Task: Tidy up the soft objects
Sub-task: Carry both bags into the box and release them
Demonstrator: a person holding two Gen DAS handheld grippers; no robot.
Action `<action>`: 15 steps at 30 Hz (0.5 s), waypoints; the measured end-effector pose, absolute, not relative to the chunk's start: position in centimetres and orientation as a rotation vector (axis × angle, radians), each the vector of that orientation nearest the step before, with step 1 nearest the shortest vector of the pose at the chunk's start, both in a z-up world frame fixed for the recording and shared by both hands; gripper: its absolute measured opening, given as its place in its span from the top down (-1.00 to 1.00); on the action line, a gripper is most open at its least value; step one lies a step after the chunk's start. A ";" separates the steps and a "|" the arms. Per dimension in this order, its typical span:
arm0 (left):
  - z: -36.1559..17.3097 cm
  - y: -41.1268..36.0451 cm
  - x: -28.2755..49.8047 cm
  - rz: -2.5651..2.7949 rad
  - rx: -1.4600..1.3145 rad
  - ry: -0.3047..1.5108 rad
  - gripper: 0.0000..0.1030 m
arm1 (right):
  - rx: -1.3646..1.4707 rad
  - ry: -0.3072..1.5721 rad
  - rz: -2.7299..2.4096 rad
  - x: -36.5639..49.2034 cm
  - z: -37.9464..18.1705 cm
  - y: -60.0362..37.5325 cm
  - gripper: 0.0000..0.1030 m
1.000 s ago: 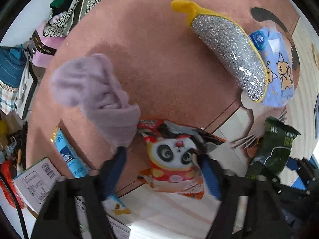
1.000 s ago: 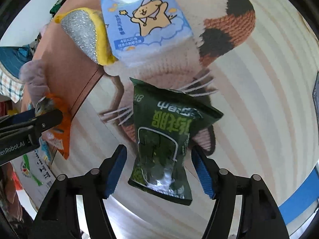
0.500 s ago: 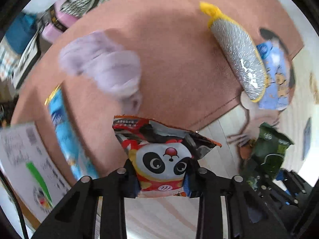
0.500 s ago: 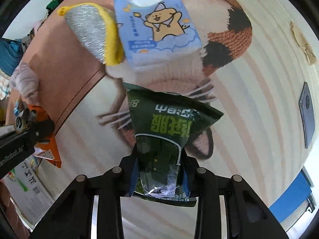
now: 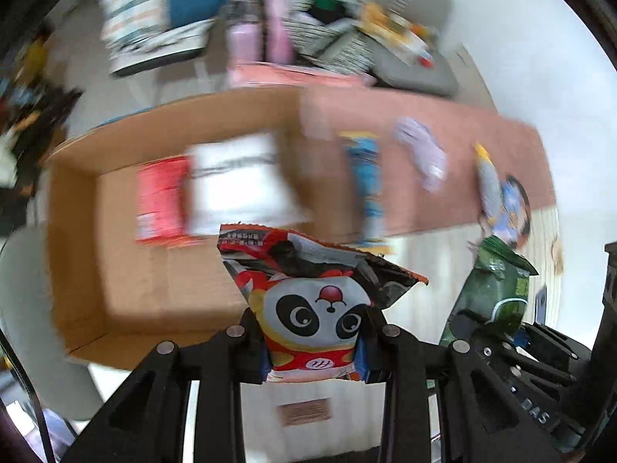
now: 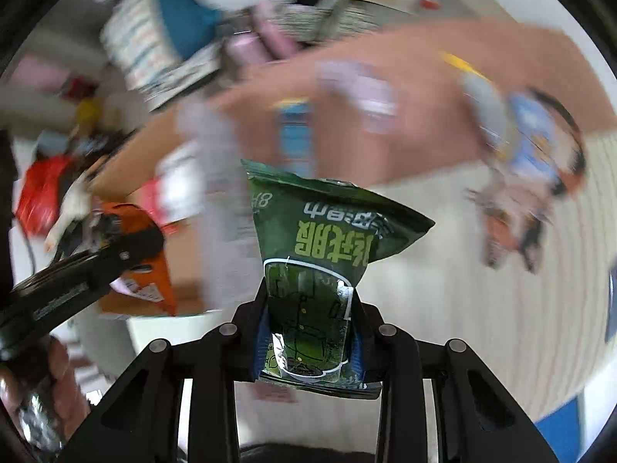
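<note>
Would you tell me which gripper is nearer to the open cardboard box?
Left. The left gripper, clamped on the panda snack bag, hangs at the cardboard box; the right gripper, holding the green bag, sits farther right.

place: a home, a living room or bedroom floor | floor: pale wooden boards [image 5: 424, 266] with a pink rug [image 5: 424, 123] that has a cat drawn on it | along the wall: folded clothes [image 5: 146, 19] and a grey cushion [image 5: 416, 54] | also: an open cardboard box [image 5: 127, 270] on the floor
</note>
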State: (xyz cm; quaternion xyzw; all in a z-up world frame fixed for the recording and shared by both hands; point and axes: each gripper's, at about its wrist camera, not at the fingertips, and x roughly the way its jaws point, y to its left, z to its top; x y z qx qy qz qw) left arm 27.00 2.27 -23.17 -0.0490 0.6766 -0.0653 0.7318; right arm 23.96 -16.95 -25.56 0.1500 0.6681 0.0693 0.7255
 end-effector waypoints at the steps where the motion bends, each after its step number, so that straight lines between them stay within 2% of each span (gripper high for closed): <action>1: -23.0 3.8 27.6 -0.124 -0.127 1.489 0.45 | 0.301 1.474 0.192 24.8 -24.6 -14.2 0.32; 7: -25.7 14.3 31.5 0.031 -0.181 1.512 0.45 | 0.150 1.517 0.276 28.9 -26.3 -3.4 0.33; 12: -30.0 18.3 35.1 0.064 -0.211 1.585 0.45 | 0.077 1.614 0.265 30.5 -29.8 2.3 0.33; 15: -32.4 19.3 36.8 0.072 -0.206 1.621 0.45 | 0.070 1.656 0.249 31.0 -33.0 2.3 0.33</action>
